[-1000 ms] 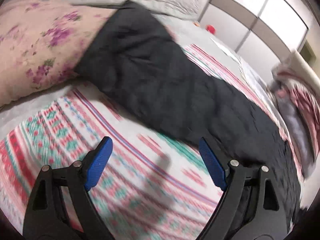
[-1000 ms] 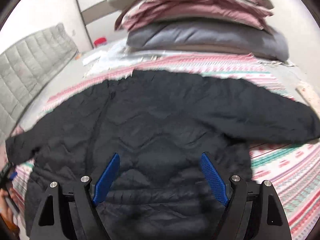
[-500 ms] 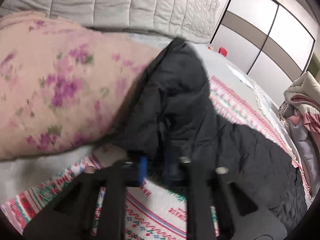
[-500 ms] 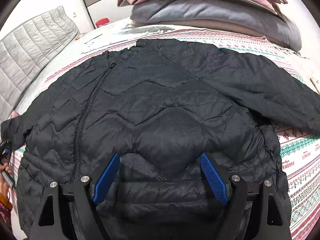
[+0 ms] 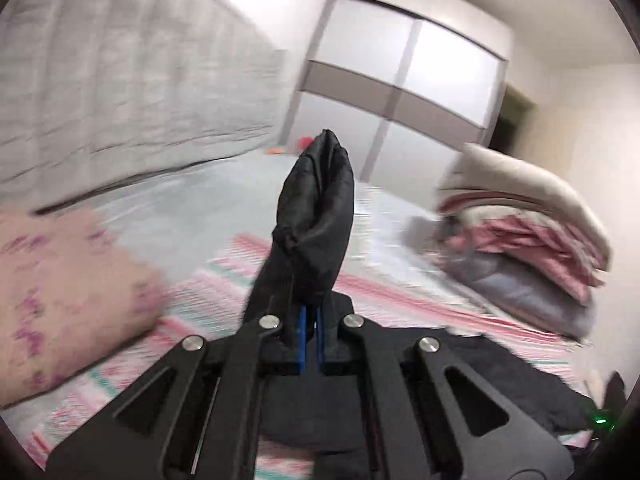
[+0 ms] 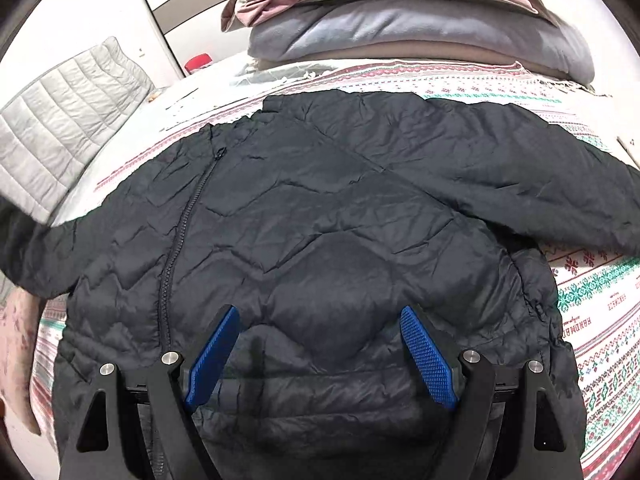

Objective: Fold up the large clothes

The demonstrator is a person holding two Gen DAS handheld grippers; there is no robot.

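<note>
Patterned bedspread [image 6: 592, 288] under black jacket [image 6: 320, 208]; left hand-held gripper [image 5: 310, 320] raised, pinching its sleeve [image 5: 316, 216]; right hand-held gripper [image 6: 320, 344] spread, tilted downward.

- The patterned bedspread [image 6: 600, 300] carries small red lettering in its woven bands at the right edge of the right wrist view, running sideways; one word looks like "HANDMADE", though only the first letters come out clearly.
- No other text, label, brand or number is legible in either view.
</note>
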